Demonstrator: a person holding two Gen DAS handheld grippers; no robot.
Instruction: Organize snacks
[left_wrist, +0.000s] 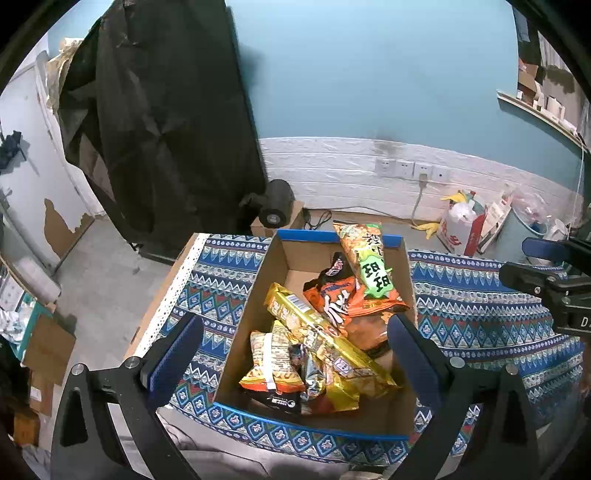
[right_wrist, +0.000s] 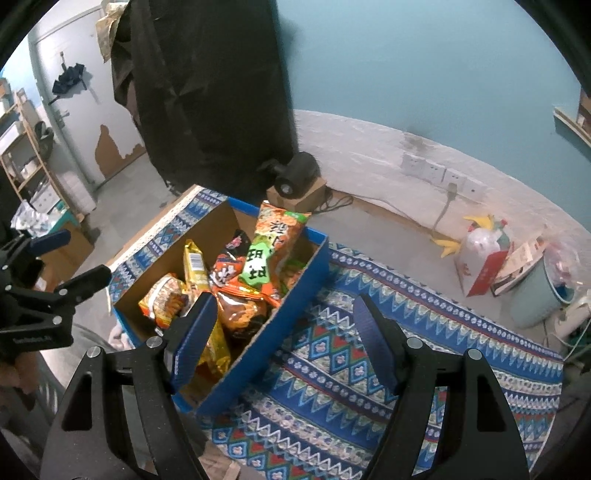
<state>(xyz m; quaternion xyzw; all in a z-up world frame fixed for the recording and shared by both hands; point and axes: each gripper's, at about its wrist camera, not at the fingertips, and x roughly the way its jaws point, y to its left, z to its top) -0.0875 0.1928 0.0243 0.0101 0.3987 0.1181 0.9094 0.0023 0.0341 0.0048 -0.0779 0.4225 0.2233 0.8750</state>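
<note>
A cardboard box with blue rims (left_wrist: 275, 266) (right_wrist: 295, 314) sits on a patterned blue tablecloth (left_wrist: 480, 314) (right_wrist: 369, 387). It holds several snack bags: an orange-and-green bag (left_wrist: 369, 269) (right_wrist: 271, 251) leaning on the far wall, a long yellow pack (left_wrist: 321, 336) (right_wrist: 195, 269), an orange-black bag (left_wrist: 332, 291) (right_wrist: 227, 271) and an orange noodle bag (left_wrist: 269, 362) (right_wrist: 166, 299). My left gripper (left_wrist: 291, 350) is open and empty above the box. My right gripper (right_wrist: 284, 339) is open and empty over the box's right wall; it also shows in the left wrist view (left_wrist: 535, 266).
A black cloth-covered stand (left_wrist: 166, 129) rises behind the table. A black lamp on a small carton (left_wrist: 275, 206) sits on the floor by the wall. Bags, banana peels and a blue bin (left_wrist: 517, 229) stand at the right. Shelves and cartons stand on the left.
</note>
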